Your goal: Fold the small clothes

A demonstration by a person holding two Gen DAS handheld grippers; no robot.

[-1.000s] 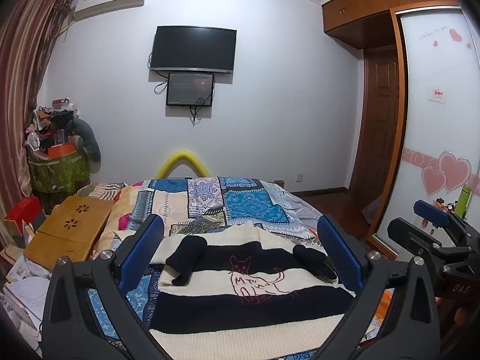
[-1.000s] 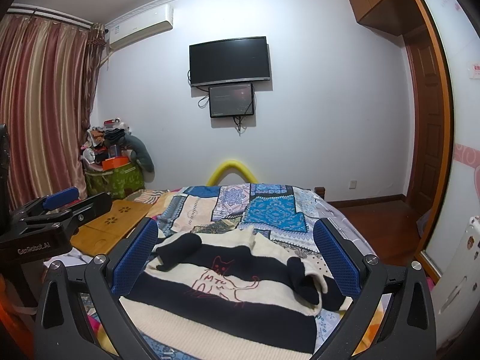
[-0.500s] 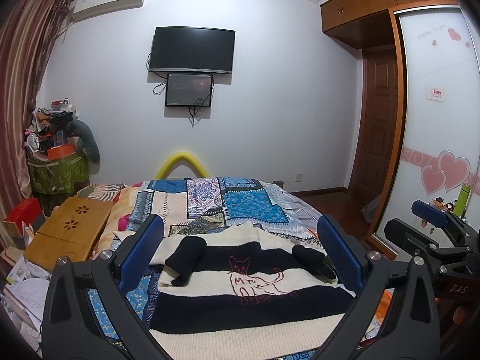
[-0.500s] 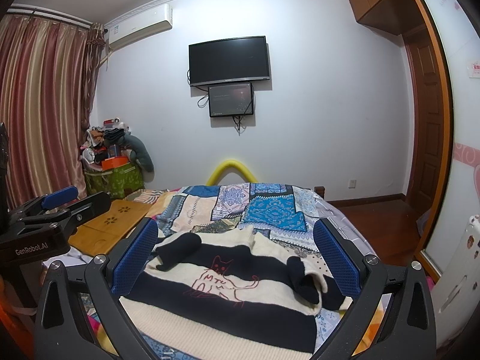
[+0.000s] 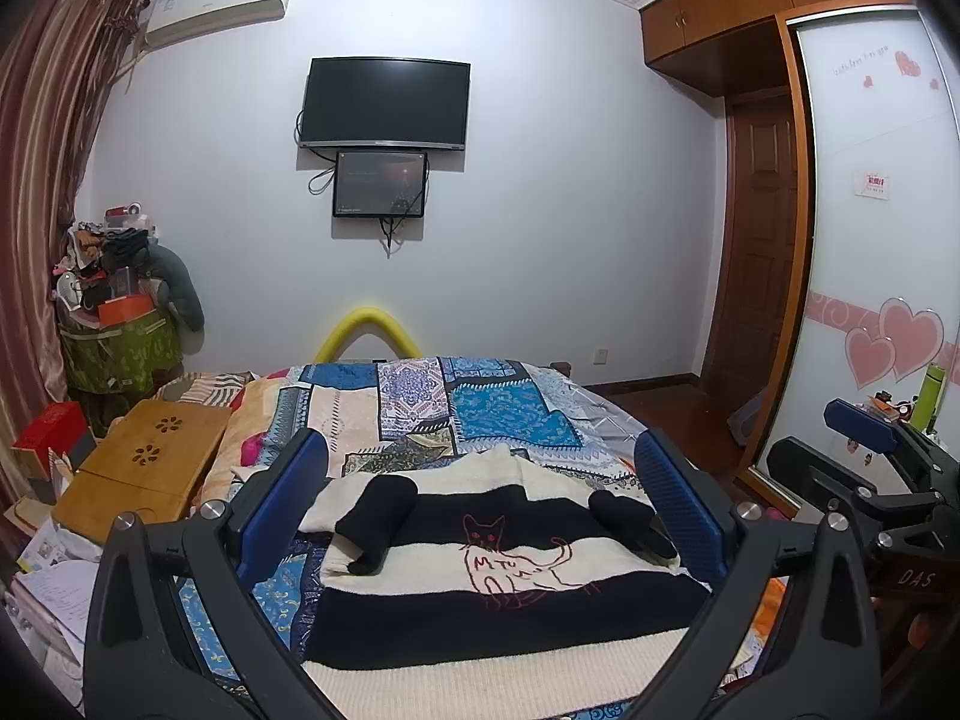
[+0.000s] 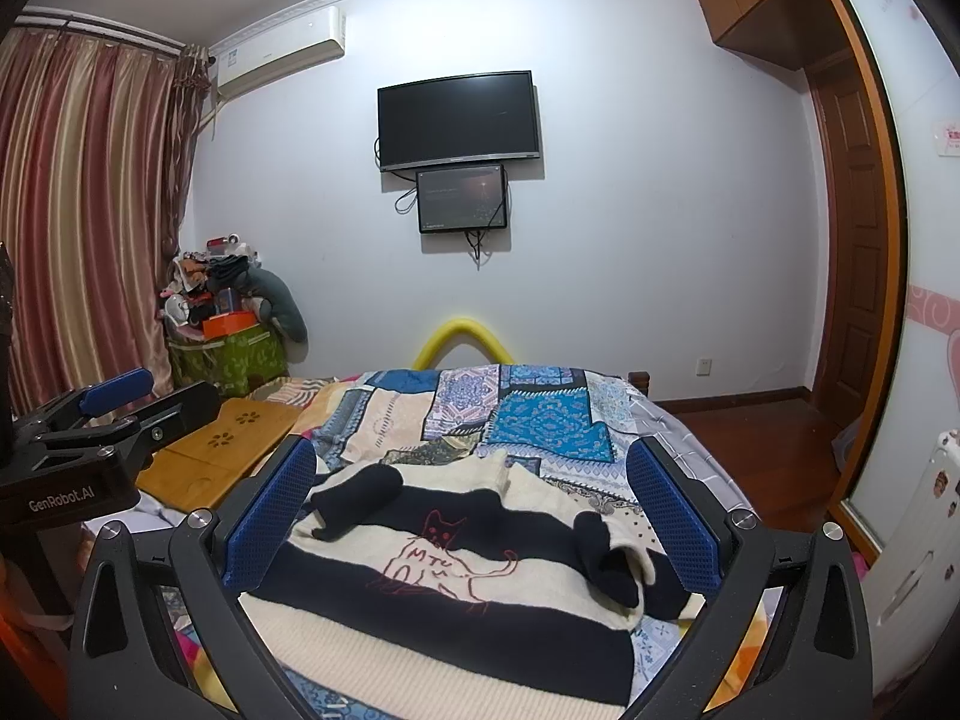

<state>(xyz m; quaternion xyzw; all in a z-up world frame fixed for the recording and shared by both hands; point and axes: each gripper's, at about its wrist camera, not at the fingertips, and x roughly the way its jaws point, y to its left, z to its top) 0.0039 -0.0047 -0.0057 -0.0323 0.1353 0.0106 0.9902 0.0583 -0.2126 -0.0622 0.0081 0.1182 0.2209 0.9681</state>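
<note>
Sweater first: a small cream and black striped knit sweater [image 5: 510, 576] with a red outlined cat stitched on the front lies flat on the blue patchwork bedspread [image 5: 420, 408], both black-cuffed sleeves folded in across the chest. The left gripper [image 5: 480, 516] hangs above the near hem with its blue-padded fingers [image 5: 282, 510] spread wide, nothing between them and not touching the knit. Same deal for the right gripper [image 6: 468, 516], released and empty, fingers [image 6: 672, 516] apart on either side of the sweater as seen from its own camera. Each gripper shows up at the edge of the other's view. A light wooden lap desk [image 5: 144, 474] sits just beside the bed on the left, and a black TV [image 5: 384, 105] hangs on the far wall.
</note>
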